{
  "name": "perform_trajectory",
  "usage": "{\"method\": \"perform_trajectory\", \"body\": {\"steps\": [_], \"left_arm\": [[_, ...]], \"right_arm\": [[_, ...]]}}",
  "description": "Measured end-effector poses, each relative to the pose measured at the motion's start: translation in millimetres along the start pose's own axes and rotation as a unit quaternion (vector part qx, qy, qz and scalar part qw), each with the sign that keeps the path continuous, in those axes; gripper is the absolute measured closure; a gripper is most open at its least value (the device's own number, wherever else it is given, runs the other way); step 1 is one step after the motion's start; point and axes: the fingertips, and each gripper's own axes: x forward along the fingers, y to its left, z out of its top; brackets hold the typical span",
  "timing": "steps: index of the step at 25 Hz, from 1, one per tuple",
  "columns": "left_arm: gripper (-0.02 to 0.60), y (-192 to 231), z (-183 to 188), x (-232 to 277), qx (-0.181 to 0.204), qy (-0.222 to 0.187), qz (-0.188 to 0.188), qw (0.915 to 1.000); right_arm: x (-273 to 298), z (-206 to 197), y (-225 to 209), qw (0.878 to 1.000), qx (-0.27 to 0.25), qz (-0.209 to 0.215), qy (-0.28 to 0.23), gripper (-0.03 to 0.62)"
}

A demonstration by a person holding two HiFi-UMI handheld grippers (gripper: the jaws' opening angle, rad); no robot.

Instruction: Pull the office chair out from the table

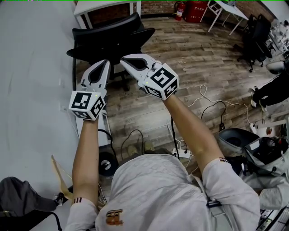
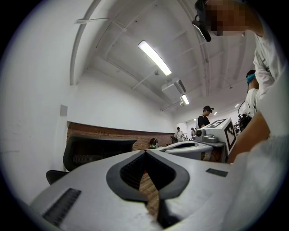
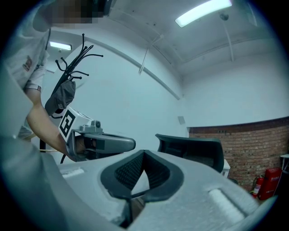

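Okay, chair (image 1: 113,43) stands on the wood floor (image 1: 203,58) near the left wall, close against the front edge of the white table (image 1: 104,5). Left gripper (image 1: 104,62) and right gripper (image 1: 123,58) are held side by side in the air, short of the chair, no contact (backrest shows ahead in both gripper views). Both sets of jaws are together, tips meeting, nothing between them. The person's arms reach straight forward.

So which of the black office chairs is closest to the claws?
The chair just ahead of the left claw and right claw, by the white table at the wall. The other black chairs stand far off on the right.
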Motion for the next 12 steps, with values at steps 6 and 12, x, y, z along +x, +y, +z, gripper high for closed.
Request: {"method": "perform_trajectory", "body": {"steps": [6, 12], "left_arm": [[0.581, -1.3, 1.5, 1.7, 0.000, 0.000, -0.004, 1.0000], [0.581, -9.3, 6.0, 2.2, 0.004, 0.003, -0.007, 1.0000]], "right_arm": [[-1.4, 0.1, -0.8, 1.000, 0.000, -0.001, 0.001, 0.594], [-7.9, 5.3, 0.6, 1.000, 0.001, -0.001, 0.000, 0.594]]}}
